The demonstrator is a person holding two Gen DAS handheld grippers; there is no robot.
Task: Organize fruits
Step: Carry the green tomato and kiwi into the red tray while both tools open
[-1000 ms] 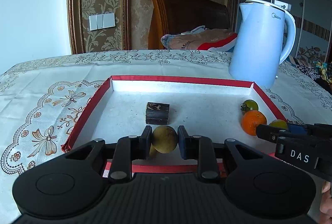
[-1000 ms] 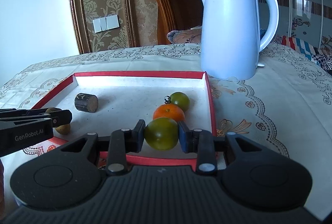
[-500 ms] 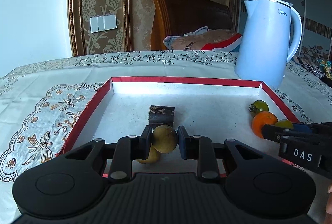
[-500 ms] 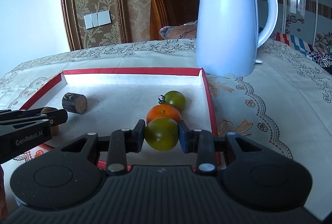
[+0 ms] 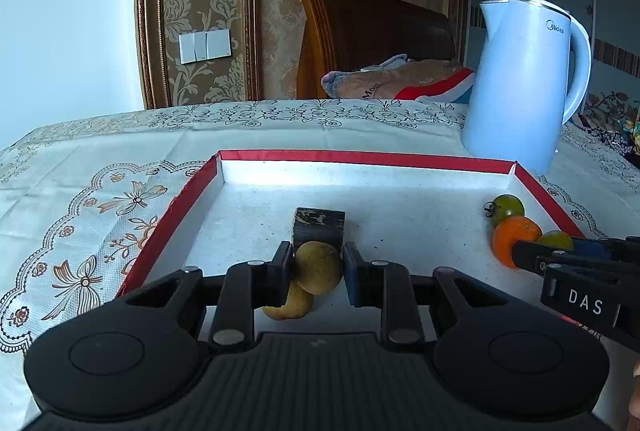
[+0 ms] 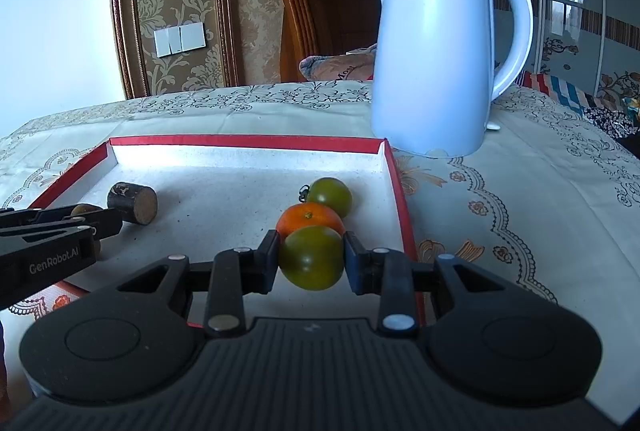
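The kettle point(image 6: 436, 59) at upper right has a smooth, glossy plastic shell. The tray point(image 6: 248, 142) shows a red satin-like rim and matt, speckled white floor. The tablecloth point(image 6: 520, 159) is embossed and printed. The green tomato point(image 6: 312, 257) is glossy-skinned; the gripper bodies are matt black plastic.

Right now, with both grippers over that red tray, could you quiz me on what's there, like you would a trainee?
1. What does the right gripper hold?
2. True or false: the white kettle stands inside the red tray.
3. Which lies nearest the left gripper: A the orange, B the dark wooden cylinder, C the kettle?

Key: 1. A green tomato. 2. False; it stands on the tablecloth beyond the tray's far corner. 3. B.
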